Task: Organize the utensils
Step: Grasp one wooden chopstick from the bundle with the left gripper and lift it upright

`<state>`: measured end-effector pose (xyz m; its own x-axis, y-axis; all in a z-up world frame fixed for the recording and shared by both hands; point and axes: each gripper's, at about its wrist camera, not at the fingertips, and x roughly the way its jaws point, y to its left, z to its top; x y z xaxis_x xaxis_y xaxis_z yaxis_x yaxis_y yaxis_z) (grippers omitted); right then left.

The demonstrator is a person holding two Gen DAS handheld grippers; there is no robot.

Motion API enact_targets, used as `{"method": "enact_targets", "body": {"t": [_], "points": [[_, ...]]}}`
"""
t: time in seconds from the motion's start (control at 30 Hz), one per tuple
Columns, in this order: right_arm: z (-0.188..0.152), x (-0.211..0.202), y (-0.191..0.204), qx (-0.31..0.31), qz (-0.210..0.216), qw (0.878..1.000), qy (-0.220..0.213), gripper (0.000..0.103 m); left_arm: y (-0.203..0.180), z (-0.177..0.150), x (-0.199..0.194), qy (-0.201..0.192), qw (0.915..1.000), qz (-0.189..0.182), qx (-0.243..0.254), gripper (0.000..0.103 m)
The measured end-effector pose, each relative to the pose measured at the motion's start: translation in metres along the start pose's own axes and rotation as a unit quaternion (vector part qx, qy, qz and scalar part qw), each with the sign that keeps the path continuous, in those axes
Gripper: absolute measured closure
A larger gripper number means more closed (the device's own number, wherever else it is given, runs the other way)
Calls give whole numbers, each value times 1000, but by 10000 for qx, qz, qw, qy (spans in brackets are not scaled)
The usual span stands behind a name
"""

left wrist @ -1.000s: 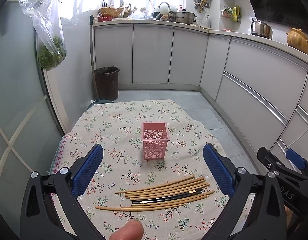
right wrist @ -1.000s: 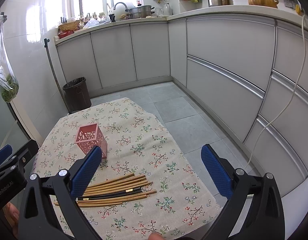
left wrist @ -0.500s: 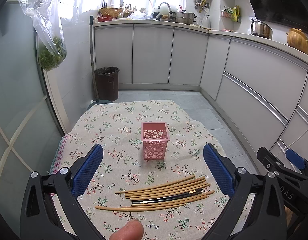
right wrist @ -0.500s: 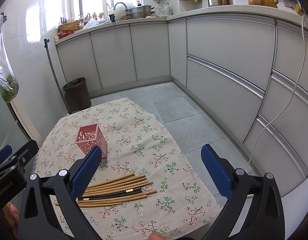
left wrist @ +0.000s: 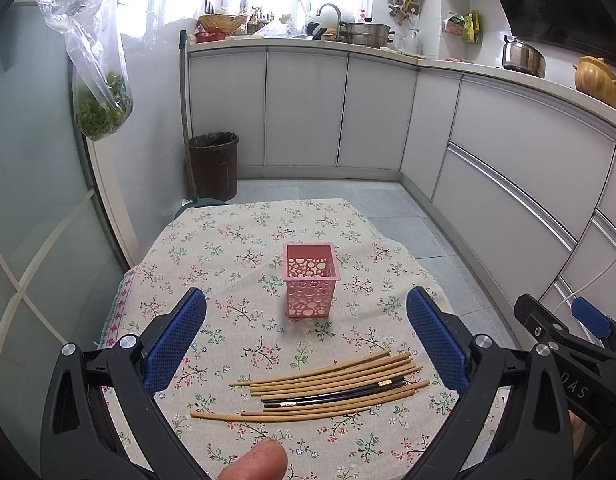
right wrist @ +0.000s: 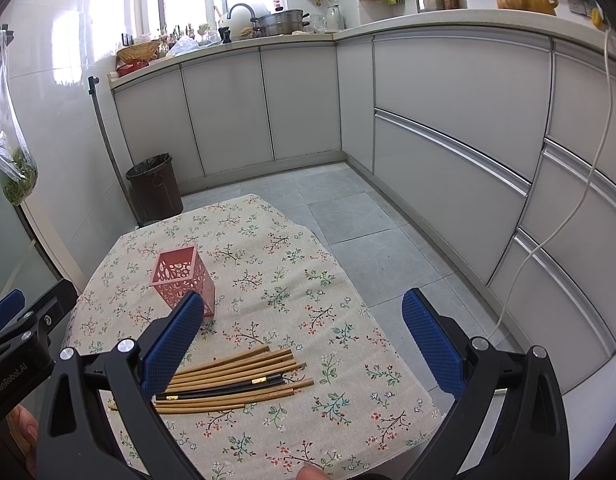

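Small table draped in a cream floral-print tablecloth (left wrist: 228,248), set in a kitchen with grey-white cabinet fronts; two hand-held grippers above its near edge.

Left gripper (left wrist: 306,338): black frame, blue textured pads (left wrist: 176,336); jaws spread wide, nothing between them; hovers above the cloth, clear of every object; a fingertip (left wrist: 260,460) shows at the bottom edge of the left wrist view.

Right gripper (right wrist: 304,340): same build, jaws likewise wide apart and empty; held above the table's right near corner; its left pad (right wrist: 170,340) overlaps the basket and the chopstick ends in view only, contact cannot be told.

Bundle of tan bamboo chopsticks (left wrist: 327,376) lying flat on the cloth near the front edge, roughly side by side, ends fanned slightly; a pair of black chopsticks with gold bands (left wrist: 335,394) lies among them; one tan stick sits lowest, reaching furthest left.

Pink square plastic utensil basket with round cut-outs (left wrist: 310,280) stands upright near the table's middle, beyond the chopsticks and apart from them; looks empty from the left wrist view.

Dark brown waste bin (left wrist: 214,164) on the tiled floor by the far wall; clear plastic bag of green leaves (left wrist: 100,80) hangs at left.
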<state>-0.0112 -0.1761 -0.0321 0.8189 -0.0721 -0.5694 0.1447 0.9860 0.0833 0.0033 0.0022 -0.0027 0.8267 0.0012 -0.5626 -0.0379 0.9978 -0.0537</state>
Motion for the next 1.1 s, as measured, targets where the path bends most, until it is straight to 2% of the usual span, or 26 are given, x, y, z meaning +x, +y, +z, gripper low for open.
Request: {"method": "enact_targets", "body": {"t": [0.17,0.27,0.37,0.47,0.57,0.6,0.73,0.83,1.0,1.1], "points": [[0,3,-4,89,-32,9999,107,6,5,-2,12,271,9996,-12,-93,7],[1,9,-13,286,-71,9992,276,6,5,-6,33,785,9968,-131,-30,7],[1,16,-32,733,15,9960,502,6,-1,-14,57,1339,9906,-152,213,7],[1,26,-58,1439,304,9857,817,6,-16,-26,85,1838,9794,-176,820,7],[-6,42,-85,2236,671,9642,1258,6,-29,-38,109,2227,9658,-315,1288,7],[-9,48,-91,2446,799,9562,1392,6,-35,-43,120,2447,9581,-426,1426,7],[-20,65,-102,2909,1217,9315,1815,6,-61,-62,164,3046,9331,-540,1835,7],[-23,74,-105,3073,1369,9200,2010,6,-84,-70,196,3411,9164,-583,2011,8],[-20,86,-109,3240,1540,9069,2210,6,-109,-75,234,3786,8969,-617,2201,29],[-17,91,-111,3232,1558,9061,2243,6,-110,-73,243,3874,8922,-578,2247,36]]}}
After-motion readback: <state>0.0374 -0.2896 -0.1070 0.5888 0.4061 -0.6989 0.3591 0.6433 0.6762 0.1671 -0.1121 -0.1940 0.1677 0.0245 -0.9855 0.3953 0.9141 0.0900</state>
